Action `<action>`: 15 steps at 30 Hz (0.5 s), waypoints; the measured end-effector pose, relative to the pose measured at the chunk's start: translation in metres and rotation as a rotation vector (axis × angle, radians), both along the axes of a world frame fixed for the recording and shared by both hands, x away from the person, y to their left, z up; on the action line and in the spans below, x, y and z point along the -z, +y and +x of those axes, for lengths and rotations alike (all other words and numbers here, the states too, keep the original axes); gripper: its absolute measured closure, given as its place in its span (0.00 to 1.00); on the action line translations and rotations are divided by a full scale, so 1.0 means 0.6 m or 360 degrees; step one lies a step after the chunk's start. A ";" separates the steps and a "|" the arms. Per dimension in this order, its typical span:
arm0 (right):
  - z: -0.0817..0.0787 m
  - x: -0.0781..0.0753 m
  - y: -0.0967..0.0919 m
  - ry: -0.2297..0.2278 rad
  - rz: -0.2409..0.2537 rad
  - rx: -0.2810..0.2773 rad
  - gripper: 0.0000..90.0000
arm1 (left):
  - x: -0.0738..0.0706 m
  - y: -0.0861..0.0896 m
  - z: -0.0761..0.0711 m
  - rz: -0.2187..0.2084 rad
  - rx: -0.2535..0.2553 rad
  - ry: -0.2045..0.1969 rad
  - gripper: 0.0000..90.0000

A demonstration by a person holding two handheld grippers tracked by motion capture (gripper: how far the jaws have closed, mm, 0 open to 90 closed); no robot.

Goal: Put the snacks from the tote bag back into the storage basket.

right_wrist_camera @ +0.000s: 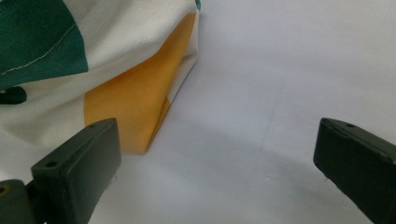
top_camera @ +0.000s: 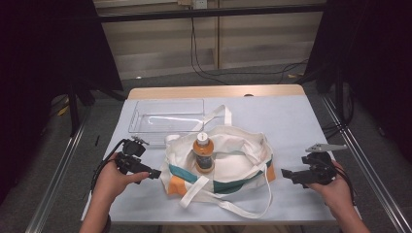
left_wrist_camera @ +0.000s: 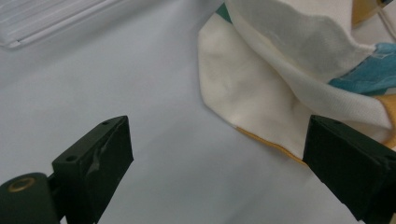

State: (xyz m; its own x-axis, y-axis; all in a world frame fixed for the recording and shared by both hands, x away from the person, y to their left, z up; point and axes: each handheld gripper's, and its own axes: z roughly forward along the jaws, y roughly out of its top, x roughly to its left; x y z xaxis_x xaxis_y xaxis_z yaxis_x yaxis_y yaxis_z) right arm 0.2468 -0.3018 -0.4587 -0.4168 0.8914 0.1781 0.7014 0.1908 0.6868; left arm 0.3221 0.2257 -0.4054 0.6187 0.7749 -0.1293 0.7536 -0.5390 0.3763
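Two open grippers flank a cream canvas tote bag (top_camera: pixel 221 165) with green and orange patches.

The left gripper (top_camera: pixel 154 174) and right gripper (top_camera: pixel 285 173) sit just beside the bag's ends, jaws apart, holding nothing. An orange bottle with white cap (top_camera: pixel 203 153) stands inside it, label unreadable. A clear plastic tray (top_camera: pixel 165 116) lies behind.
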 end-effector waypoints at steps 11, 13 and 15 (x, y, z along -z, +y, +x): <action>0.002 0.001 -0.001 0.0009 -0.0001 -0.0014 0.01 | -0.030 -0.010 0.008 -0.0006 0.0004 -0.0006 0.09; 0.001 0.000 0.000 0.0017 -0.0004 -0.0016 0.01 | -0.036 -0.011 0.011 0.0002 0.0021 -0.0001 0.09; 0.001 -0.001 0.002 0.0017 -0.0007 -0.0015 0.01 | -0.042 -0.014 0.013 0.0003 0.0027 0.0007 0.09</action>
State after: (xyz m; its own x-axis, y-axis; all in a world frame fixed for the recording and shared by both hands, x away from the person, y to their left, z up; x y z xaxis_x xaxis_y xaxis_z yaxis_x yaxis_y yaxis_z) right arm 0.2475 -0.3008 -0.4583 -0.4234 0.8881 0.1788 0.7069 0.2005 0.6783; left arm 0.3297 0.2173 -0.3805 0.6313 0.7645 -0.1308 0.7460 -0.5525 0.3717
